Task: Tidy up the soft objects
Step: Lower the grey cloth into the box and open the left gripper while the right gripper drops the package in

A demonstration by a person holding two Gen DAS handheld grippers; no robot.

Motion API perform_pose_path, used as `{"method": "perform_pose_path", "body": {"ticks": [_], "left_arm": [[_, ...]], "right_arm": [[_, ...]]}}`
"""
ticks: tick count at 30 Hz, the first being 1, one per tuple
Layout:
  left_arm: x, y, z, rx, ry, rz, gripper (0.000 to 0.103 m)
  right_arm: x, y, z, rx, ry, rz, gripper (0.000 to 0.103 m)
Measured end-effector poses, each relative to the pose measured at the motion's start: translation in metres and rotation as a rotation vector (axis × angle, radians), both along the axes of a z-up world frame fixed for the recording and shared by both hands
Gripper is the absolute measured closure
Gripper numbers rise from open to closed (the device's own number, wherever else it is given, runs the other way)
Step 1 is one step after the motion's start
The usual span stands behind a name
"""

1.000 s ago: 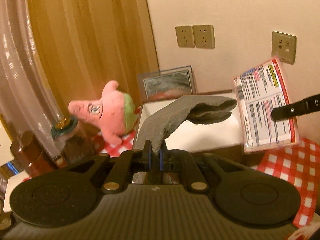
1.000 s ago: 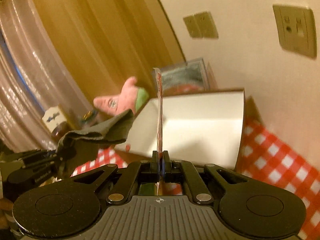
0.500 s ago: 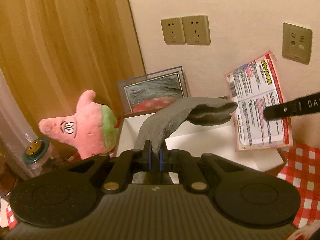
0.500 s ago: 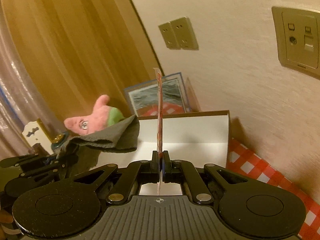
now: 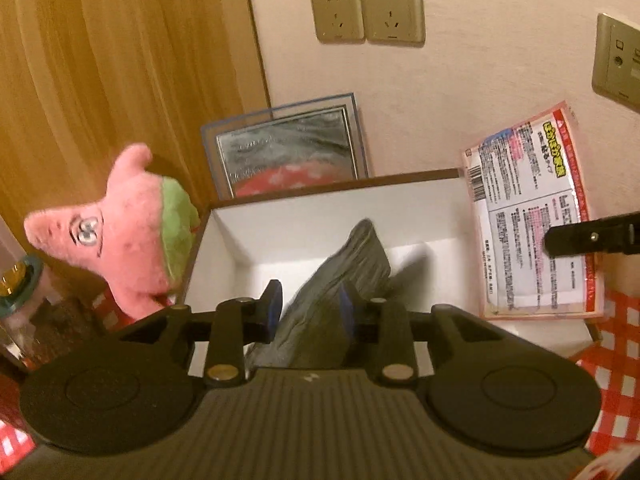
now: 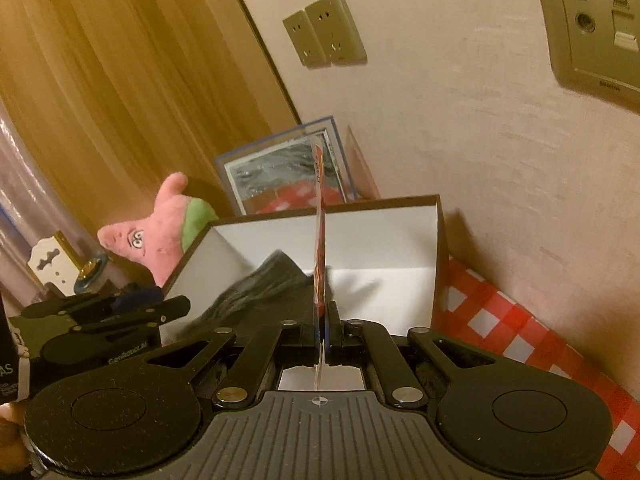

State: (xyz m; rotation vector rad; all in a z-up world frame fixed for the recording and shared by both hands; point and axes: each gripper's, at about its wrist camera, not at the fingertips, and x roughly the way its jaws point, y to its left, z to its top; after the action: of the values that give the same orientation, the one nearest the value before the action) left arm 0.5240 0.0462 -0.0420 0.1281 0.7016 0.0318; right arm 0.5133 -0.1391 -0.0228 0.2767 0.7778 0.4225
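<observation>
The left tool [image 5: 308, 308] has its fingers spread apart around the grey cloth [image 5: 340, 280], which lies inside the white box [image 5: 420, 216]. The right tool [image 6: 325, 320] is clamped on a flat printed packet [image 5: 532, 216] over the box's right end.

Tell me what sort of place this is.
Probably a room in a home: a table under a red-checked tablecloth against a wall with sockets, a wooden door beside it, and a pink plush toy and framed picture on it.
</observation>
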Motion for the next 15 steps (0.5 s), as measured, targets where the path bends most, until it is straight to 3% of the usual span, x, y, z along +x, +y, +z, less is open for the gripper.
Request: {"method": "perform_pose_path", "body": {"ticks": [15], "left_arm": [[-0.022,0.025,0.002,-0.035,0.051,0.059,0.073]], "right_arm": [[0.011,0.008,-0.004,0.016,0.022,0.013,0.101]]}}
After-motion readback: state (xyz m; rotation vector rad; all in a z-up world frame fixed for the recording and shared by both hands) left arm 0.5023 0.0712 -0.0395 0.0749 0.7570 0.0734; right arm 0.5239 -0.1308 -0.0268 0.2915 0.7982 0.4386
